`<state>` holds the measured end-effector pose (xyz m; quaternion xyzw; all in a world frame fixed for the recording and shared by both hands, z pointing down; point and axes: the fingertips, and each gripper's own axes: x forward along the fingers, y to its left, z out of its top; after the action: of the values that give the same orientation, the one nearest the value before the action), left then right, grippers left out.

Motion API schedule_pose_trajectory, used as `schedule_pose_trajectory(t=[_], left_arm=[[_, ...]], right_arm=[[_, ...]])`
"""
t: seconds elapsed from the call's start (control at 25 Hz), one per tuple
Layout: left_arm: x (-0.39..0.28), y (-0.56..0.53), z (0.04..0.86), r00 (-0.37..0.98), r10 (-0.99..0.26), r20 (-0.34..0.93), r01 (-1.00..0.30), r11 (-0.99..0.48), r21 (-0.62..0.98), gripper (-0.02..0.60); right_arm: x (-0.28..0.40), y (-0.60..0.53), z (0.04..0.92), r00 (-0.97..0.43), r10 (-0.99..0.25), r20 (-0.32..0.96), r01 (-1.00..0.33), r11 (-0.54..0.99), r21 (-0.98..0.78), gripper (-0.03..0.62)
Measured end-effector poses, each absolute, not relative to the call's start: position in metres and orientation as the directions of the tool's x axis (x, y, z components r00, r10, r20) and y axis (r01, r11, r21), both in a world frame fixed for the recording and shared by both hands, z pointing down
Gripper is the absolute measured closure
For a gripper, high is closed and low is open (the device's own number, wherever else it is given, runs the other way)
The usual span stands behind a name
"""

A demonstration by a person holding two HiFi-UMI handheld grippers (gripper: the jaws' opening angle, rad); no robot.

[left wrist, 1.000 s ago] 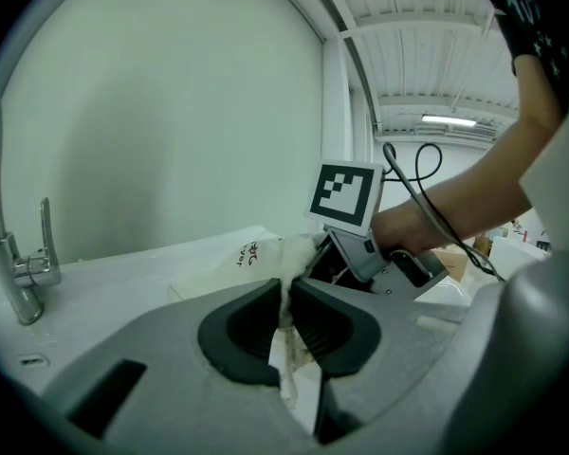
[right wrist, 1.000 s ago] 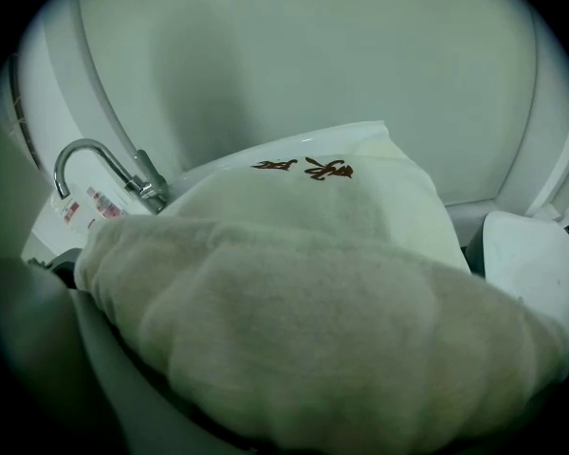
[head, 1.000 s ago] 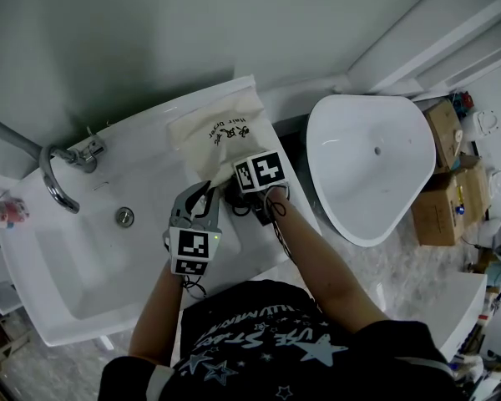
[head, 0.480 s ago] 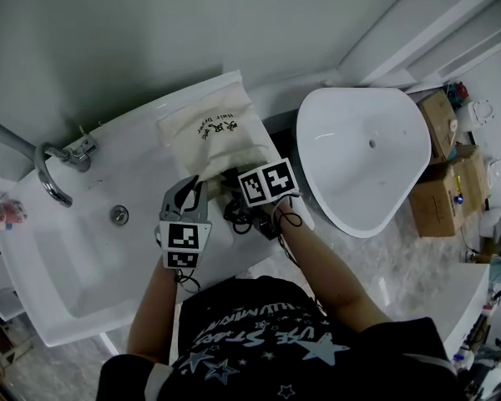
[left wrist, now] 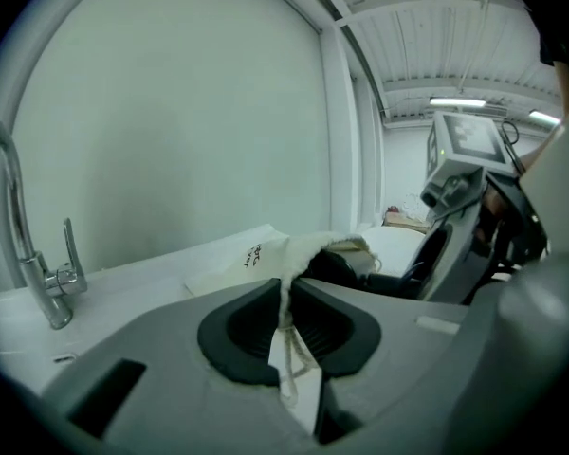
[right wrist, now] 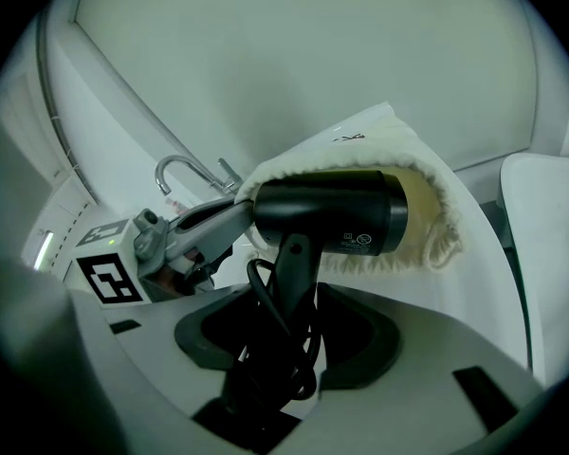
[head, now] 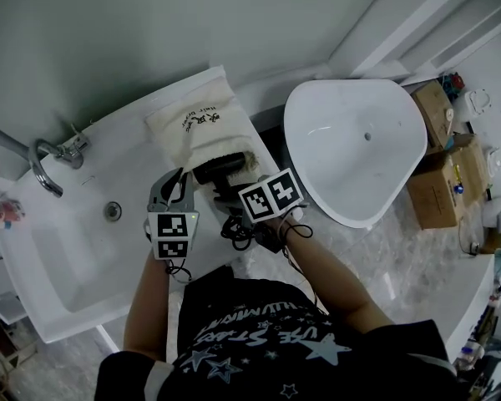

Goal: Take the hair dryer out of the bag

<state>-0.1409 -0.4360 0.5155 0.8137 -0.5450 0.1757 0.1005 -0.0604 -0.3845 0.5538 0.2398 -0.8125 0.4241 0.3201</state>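
A cream drawstring bag [head: 199,129] lies on the white counter beside the basin. The black hair dryer [right wrist: 327,212] is mostly out of the bag's mouth [right wrist: 427,218], barrel level, handle pointing down. My right gripper [right wrist: 289,344] is shut on the dryer's handle [right wrist: 291,282] and its coiled black cord. My left gripper [left wrist: 286,325] is shut on the bag's rim and drawstring [left wrist: 286,301], at the left of the opening. In the head view the dryer [head: 221,170] shows between the left gripper [head: 177,192] and the right gripper's marker cube [head: 270,195].
A chrome tap [head: 50,159] stands over the sink basin [head: 75,249] with its drain [head: 113,210] at the left. A white oval tub [head: 355,153] lies at the right. Cardboard boxes [head: 438,174] sit beyond it. The person's dark printed shirt [head: 259,341] fills the bottom.
My right gripper has drawn back toward the person with the dryer, and more of the black barrel shows outside the bag. The left gripper has kept its hold on the bag's rim.
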Motion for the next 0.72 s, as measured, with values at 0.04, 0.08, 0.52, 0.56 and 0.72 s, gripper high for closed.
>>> schedule_pose_trajectory(t=[0.04, 0.08, 0.52, 0.56, 0.72], left_arm=[[-0.139, -0.435, 0.514, 0.337, -0.853, 0.398, -0.923, -0.384, -0.041, 0.534], [-0.138, -0.434, 0.513, 0.329, -0.855, 0.400, -0.924, -0.379, -0.051, 0.534], [-0.139, -0.415, 0.523, 0.277, -0.848, 0.452, -0.941, -0.335, -0.053, 0.524], [-0.139, -0.412, 0.523, 0.272, -0.850, 0.452, -0.941, -0.332, -0.058, 0.503], [-0.138, -0.398, 0.513, 0.249, -0.867, 0.432, -0.950, -0.306, -0.066, 0.379]], right_arm=[[-0.058, -0.378, 0.552, -0.682, -0.114, 0.722, -0.656, 0.533, -0.535, 0.396], [-0.055, -0.371, 0.549, -0.684, -0.110, 0.721, -0.650, 0.540, -0.534, 0.396], [-0.020, -0.321, 0.515, -0.786, -0.133, 0.603, -0.580, 0.495, -0.647, 0.396], [-0.017, -0.318, 0.511, -0.791, -0.141, 0.596, -0.575, 0.503, -0.645, 0.396], [-0.006, -0.307, 0.495, -0.820, -0.179, 0.544, -0.548, 0.519, -0.656, 0.396]])
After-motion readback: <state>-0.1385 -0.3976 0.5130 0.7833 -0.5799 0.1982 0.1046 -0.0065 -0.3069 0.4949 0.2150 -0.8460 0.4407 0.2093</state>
